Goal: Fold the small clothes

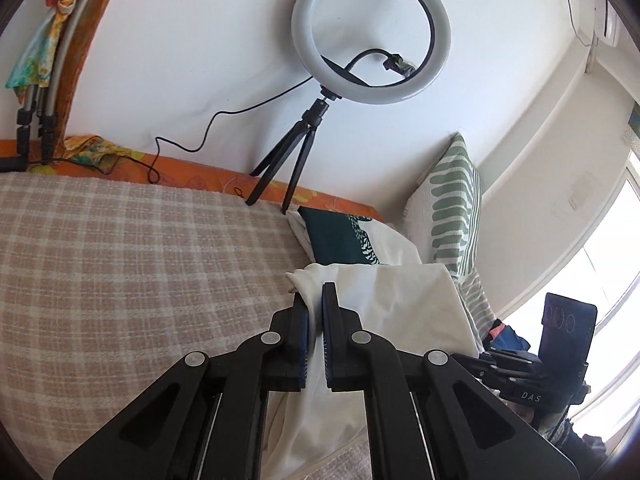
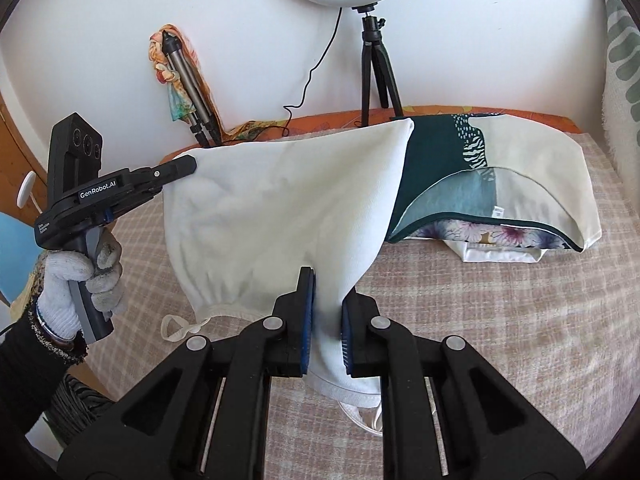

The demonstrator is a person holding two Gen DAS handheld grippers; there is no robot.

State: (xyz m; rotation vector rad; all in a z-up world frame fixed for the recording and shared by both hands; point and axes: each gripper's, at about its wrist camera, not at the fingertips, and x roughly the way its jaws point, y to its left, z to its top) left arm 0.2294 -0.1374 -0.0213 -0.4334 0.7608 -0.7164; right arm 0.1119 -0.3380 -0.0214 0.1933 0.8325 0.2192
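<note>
Both grippers hold a small white ribbed cotton garment (image 2: pixel 280 208) stretched above the beige checked bed (image 2: pixel 500 320). The left gripper (image 2: pixel 188 168) has its jaws clamped on one corner, the right gripper (image 2: pixel 326 320) on its hem. Folded patterned clothes (image 2: pixel 520 168) lie near the bed's far edge.

Both wrist views close, angled down over bed (image 1: pixel 120 260); share ring light (image 1: pixel 370 32).

Home bedroom, checked bedspread (image 1: pixel 120 248), leaf-print pillow (image 1: pixel 456 204), ring light (image 1: pixel 370 32)

a ring light (image 1: pixel 370 32) on its tripod (image 1: pixel 292 152) beside a leaf-patterned pillow (image 1: pixel 452 204).
</note>
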